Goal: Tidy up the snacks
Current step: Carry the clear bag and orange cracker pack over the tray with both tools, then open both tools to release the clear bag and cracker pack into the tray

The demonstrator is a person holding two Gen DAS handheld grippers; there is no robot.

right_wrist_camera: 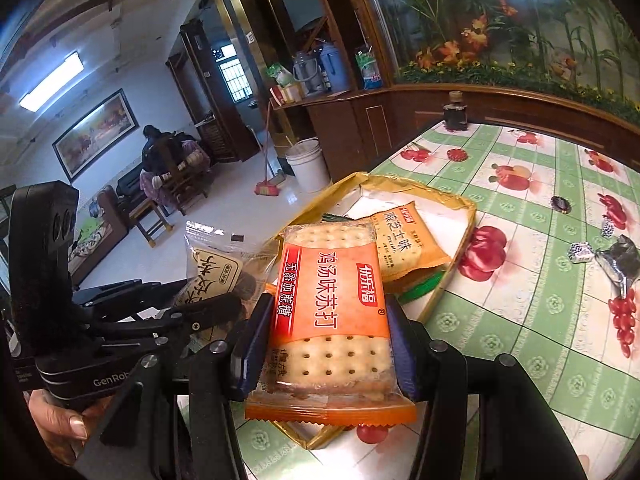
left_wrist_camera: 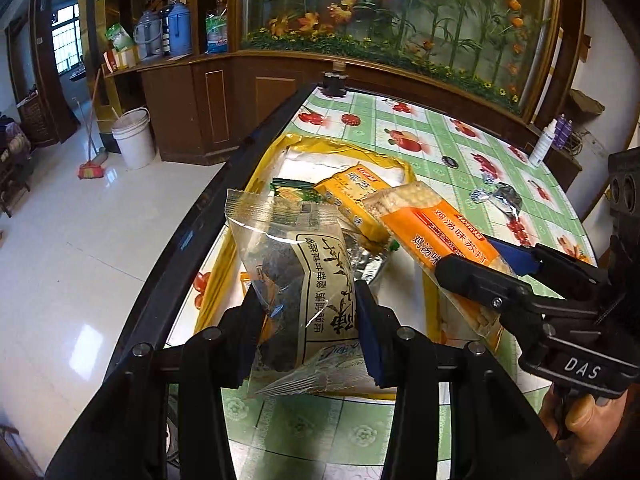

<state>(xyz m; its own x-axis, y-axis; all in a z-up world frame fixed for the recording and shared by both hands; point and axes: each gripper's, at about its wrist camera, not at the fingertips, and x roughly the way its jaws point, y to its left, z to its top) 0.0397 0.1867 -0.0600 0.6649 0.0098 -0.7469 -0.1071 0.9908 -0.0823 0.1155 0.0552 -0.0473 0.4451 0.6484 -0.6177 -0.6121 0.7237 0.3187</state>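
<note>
A clear packet of dark preserved snack point(left_wrist_camera: 296, 280) is clamped between the fingers of the left gripper point(left_wrist_camera: 310, 320), above the yellow tray point(left_wrist_camera: 218, 280). To its right, an orange soda cracker packet point(right_wrist_camera: 332, 316) is gripped by the right gripper point(right_wrist_camera: 326, 344); ahead lies a yellow cheese cracker packet point(right_wrist_camera: 404, 240).

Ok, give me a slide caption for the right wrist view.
Right gripper holds an orange cracker packet over the gold tray; left gripper holds a dark snack.

Left gripper point(left_wrist_camera: 310, 320) sits at 6 o'clock in its own view, fingers point(left_wrist_camera: 370, 336) clamped on a clear packet. Right gripper point(right_wrist_camera: 328, 344), at 6 o'clock, grips a cracker pack; bare hand point(left_wrist_camera: 580, 420) at 4 o'clock.
</note>
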